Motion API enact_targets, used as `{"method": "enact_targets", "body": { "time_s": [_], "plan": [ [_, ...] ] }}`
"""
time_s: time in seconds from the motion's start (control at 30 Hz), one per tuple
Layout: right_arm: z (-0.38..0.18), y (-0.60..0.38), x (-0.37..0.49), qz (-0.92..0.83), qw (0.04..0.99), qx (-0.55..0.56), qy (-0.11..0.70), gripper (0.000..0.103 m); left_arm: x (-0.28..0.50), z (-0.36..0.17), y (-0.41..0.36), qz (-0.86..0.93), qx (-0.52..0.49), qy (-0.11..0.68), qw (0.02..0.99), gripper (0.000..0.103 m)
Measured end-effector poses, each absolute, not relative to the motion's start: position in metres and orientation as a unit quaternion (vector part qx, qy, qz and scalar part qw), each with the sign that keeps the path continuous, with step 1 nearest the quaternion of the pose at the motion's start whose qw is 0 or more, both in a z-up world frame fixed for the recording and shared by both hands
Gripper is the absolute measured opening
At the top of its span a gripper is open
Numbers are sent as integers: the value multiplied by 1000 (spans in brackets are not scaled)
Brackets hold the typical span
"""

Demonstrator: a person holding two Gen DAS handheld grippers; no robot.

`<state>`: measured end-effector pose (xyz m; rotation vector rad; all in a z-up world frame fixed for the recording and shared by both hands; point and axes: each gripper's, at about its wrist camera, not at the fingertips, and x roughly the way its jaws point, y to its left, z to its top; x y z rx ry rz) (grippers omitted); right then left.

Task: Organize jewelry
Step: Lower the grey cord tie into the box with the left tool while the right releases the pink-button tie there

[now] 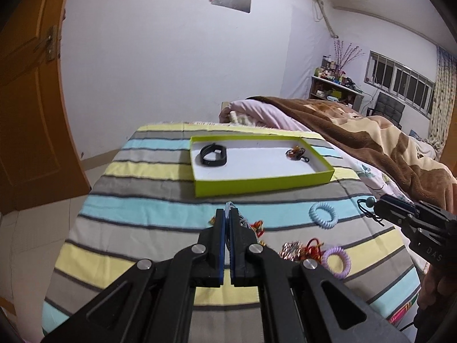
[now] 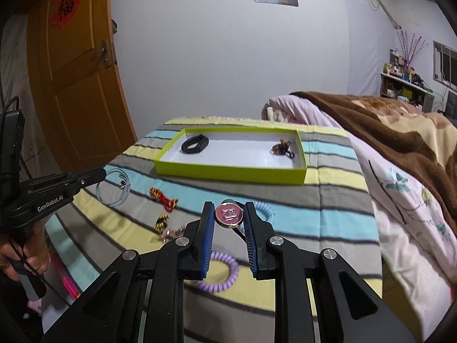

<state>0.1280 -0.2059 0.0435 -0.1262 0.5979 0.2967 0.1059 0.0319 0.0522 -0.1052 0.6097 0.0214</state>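
Over the striped cloth [image 1: 137, 214], left gripper [image 1: 228, 214] is pinching a clear thin bracelet [image 2: 112, 190]; right gripper [image 2: 228, 214] is clamping a round pink pendant [image 2: 229, 214].

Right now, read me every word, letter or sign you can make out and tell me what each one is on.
"GenRobot.AI": white print on the side of the left gripper, seen from the right wrist.
"福": black character on the red paper diamond on the wooden door.
"H": raised letter on the round pink pendant held between the right gripper pads.
"DAS": partial white print on the right gripper's body, cut off at the frame edge.
Shelf bottle labels: too small to read.
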Motion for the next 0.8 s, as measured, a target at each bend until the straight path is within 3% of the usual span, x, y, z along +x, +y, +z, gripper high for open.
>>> {"method": "enact_targets", "body": {
  "time_s": [0.8],
  "plan": [
    [49, -210, 253, 120, 948, -92, 280, 21, 213, 56, 45, 31, -30, 278, 960, 2]
  ]
}}
